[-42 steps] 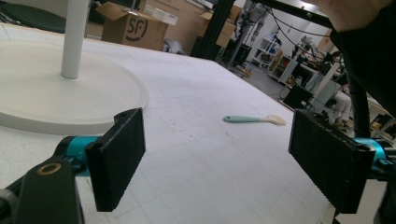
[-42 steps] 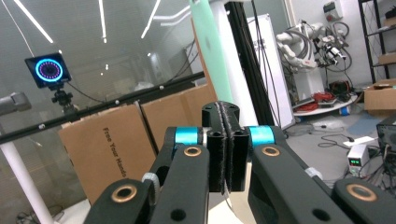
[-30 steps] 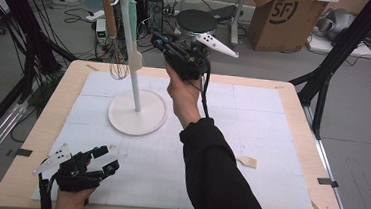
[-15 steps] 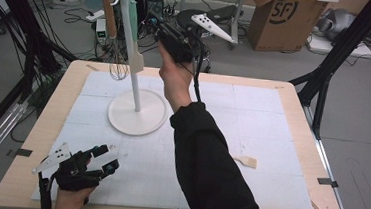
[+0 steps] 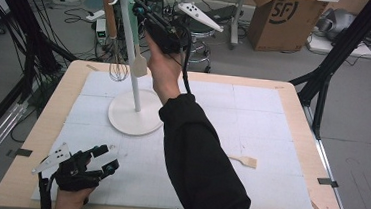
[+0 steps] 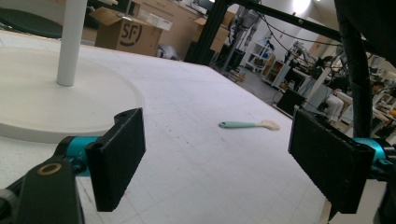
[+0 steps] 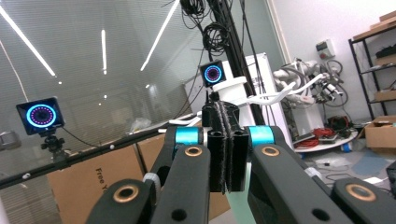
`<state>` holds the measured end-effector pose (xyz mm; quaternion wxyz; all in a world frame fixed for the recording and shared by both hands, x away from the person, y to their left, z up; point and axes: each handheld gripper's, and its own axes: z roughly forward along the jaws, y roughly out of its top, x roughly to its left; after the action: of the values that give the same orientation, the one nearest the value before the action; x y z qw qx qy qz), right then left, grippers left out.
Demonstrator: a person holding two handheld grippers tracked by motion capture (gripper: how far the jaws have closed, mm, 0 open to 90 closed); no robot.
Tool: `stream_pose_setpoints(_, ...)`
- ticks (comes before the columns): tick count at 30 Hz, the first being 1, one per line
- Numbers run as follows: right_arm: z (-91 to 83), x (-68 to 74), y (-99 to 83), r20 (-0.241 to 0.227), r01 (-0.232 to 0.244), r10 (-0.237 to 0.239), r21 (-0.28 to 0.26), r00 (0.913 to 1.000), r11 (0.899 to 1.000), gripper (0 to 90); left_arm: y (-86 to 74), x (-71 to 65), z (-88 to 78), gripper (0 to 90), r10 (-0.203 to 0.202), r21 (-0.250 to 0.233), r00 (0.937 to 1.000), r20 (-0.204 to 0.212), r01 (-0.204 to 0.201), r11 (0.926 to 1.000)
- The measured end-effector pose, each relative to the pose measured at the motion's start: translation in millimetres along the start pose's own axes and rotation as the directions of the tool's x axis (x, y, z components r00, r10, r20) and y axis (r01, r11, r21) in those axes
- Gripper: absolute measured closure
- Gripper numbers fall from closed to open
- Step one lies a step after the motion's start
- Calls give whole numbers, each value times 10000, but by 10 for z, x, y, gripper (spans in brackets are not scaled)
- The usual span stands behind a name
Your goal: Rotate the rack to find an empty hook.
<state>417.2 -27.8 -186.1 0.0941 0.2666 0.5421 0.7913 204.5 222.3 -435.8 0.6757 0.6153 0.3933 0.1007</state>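
The right gripper is clamping its jaws shut on a mint-handled spatula, hanging vertical, blade toward six o'clock, beside the stand. The left gripper is resting, jaws wide, empty.

You are working over a counter whose pale wooden rim is showing a smooth, matt finish, with a white matt sheet lying faintly gridded on top. The white stand is looking like smooth matt plastic or painted metal. The whisk is showing thin metal wires under a wooden handle. Your left tool is carrying rough matt black pads on glossy teal metal fittings.
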Motion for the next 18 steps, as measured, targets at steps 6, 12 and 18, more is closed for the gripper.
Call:
stream_pose_setpoints(6,33,68,-22,-190,-17,17,49,9998,10000,900,6,5,-17,193,-15,-63,10000,-49,14,10000)
stream_pose_setpoints(12,113,155,-75,-394,71,-63,195,9992,9998,900,6,-1,-19,194,-8,-51,10000,-55,8,10000)
stream_pose_setpoints(18,179,221,-123,-534,159,-141,341,9985,9993,900,7,24,-60,194,-22,-107,9997,-231,20,9999)
